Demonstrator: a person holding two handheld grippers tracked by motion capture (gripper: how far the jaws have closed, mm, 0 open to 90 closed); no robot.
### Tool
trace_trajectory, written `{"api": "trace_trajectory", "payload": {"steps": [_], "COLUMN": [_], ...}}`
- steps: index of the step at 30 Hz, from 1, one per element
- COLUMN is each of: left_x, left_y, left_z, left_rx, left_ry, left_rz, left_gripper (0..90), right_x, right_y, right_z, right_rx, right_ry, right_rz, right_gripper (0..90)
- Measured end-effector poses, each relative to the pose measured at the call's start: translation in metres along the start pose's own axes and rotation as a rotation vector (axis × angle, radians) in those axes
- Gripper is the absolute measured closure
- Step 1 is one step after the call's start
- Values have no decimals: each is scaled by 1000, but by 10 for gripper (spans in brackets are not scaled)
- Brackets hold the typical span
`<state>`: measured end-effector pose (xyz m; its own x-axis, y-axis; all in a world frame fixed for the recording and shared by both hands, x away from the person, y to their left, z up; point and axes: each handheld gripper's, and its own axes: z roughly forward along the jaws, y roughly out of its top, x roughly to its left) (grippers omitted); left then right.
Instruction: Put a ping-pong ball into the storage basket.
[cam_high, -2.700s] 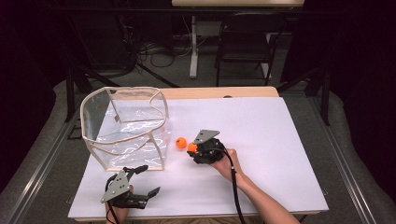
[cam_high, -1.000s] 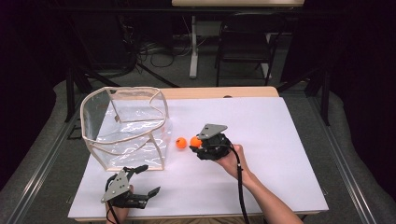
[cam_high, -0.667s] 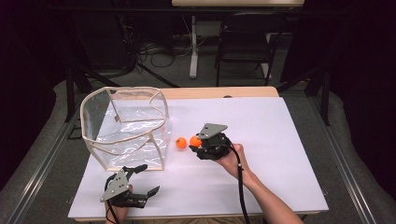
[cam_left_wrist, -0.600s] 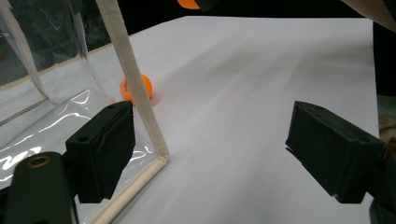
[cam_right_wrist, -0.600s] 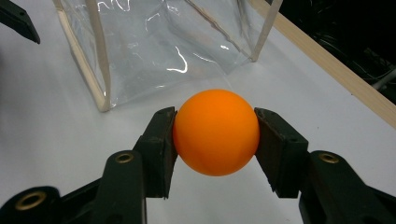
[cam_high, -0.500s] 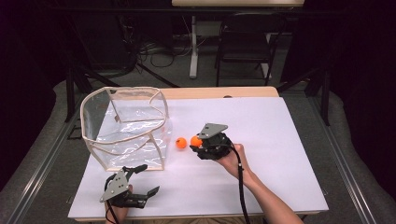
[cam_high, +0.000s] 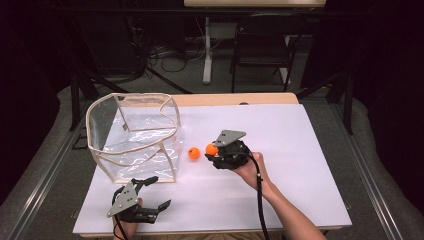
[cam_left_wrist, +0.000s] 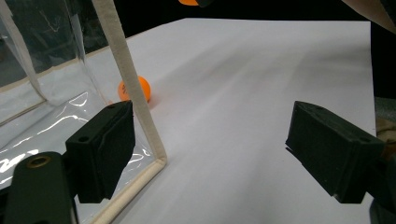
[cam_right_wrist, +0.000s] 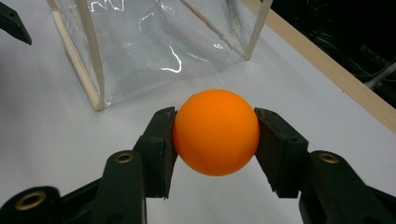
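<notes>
Gripping an orange ball (cam_right_wrist: 216, 132) between its pads, the right gripper (cam_high: 216, 150) is hovering above the table (cam_high: 300, 150) beside a second ball (cam_high: 194, 153) near the clear bag (cam_high: 135, 135). The left gripper (cam_high: 152, 192) is resting with jaws apart, holding nothing.

Both balls are plain orange: the held ball (cam_right_wrist: 215, 131) and the loose ball (cam_high: 194, 153). Each claw is black. The bench (cam_high: 300, 150) is white, wood-edged. The clear bag (cam_high: 135, 135) has cream trim.

Even overhead light lit the white table (cam_high: 300, 150) brightly; surroundings stayed dark; glare streaked the clear bag (cam_high: 145, 135).
</notes>
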<state>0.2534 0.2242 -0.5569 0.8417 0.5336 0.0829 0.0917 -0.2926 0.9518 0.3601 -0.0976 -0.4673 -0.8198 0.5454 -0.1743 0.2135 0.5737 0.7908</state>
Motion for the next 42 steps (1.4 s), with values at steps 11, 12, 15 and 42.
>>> {"api": "trace_trajectory", "payload": {"steps": [11, 12, 15, 42], "left_x": [-1, -2, -2, -2], "left_y": [1, 1, 1, 0], "left_z": [0, 0, -1, -3], "left_rx": [-7, -6, -9, -16], "left_ry": [0, 2, 3, 9], "left_rz": [0, 0, -1, -2], "left_gripper": [156, 156, 156, 156], "right_x": [-2, -3, -3, -6], "right_y": [4, 5, 7, 45], "right_z": [3, 2, 1, -1], "right_rx": [16, 18, 17, 19], "right_ry": [13, 15, 12, 30], "right_rz": [-8, -7, -10, -55], "right_gripper": [505, 506, 506, 506]}}
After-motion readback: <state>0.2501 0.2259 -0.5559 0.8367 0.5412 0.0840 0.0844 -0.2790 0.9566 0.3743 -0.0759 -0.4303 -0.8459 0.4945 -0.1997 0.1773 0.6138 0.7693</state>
